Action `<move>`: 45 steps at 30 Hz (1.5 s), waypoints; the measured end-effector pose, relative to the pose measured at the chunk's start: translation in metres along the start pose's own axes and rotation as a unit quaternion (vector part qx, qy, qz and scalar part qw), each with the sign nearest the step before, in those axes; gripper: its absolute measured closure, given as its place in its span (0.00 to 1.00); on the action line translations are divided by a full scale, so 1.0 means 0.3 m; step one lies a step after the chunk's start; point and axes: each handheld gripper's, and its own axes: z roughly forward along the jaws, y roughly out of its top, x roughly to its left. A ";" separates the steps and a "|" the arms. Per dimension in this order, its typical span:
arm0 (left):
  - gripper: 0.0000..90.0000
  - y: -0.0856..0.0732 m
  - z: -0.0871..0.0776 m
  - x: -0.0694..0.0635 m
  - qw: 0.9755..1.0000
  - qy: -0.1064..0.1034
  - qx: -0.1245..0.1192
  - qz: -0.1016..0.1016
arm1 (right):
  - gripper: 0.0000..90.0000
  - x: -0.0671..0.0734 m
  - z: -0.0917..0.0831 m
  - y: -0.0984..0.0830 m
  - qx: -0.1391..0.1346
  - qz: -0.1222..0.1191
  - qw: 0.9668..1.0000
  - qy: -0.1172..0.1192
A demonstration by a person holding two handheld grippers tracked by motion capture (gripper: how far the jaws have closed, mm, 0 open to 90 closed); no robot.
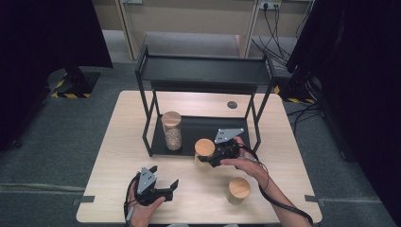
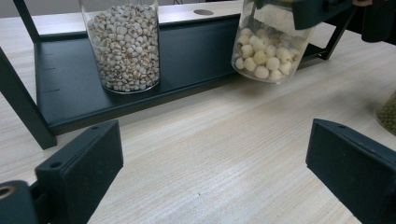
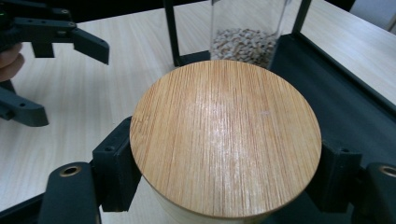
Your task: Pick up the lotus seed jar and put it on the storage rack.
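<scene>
My right gripper (image 1: 208, 156) is shut on a glass jar of white round seeds (image 2: 270, 49) with a wooden lid (image 3: 226, 140). Its jaws clamp the jar just under the lid from both sides. The jar hangs slightly tilted at the front edge of the rack's lower shelf (image 1: 198, 130). A taller jar of pale grains (image 1: 172, 131) stands on the left of that shelf. Near the table's front edge, my left gripper (image 1: 165, 176) is open and holds nothing; its wide-set jaws point at the rack. A third lidded jar (image 1: 239, 189) stands on the table at the front right.
The black two-tier rack (image 1: 203, 71) stands on the wooden table (image 1: 118, 156); its posts frame the lower shelf. The third jar's green contents (image 2: 389, 113) show at the right edge of the left gripper view. A round cable hole (image 1: 231, 104) lies behind the rack.
</scene>
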 end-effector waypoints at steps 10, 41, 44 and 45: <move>0.04 0.000 0.000 -0.001 1.000 0.000 0.000 0.002 | 0.28 -0.016 0.002 0.024 -0.001 0.022 1.000 -0.020; 0.04 0.001 -0.003 -0.002 1.000 -0.001 -0.001 0.001 | 0.28 -0.062 0.075 0.087 0.023 0.065 0.994 -0.088; 0.04 0.000 -0.003 -0.001 1.000 -0.001 -0.002 0.001 | 0.28 -0.066 0.086 0.086 0.026 0.066 0.993 -0.093; 0.04 0.000 -0.003 -0.001 1.000 -0.001 -0.002 0.000 | 0.28 -0.068 0.089 0.085 0.026 0.067 0.993 -0.094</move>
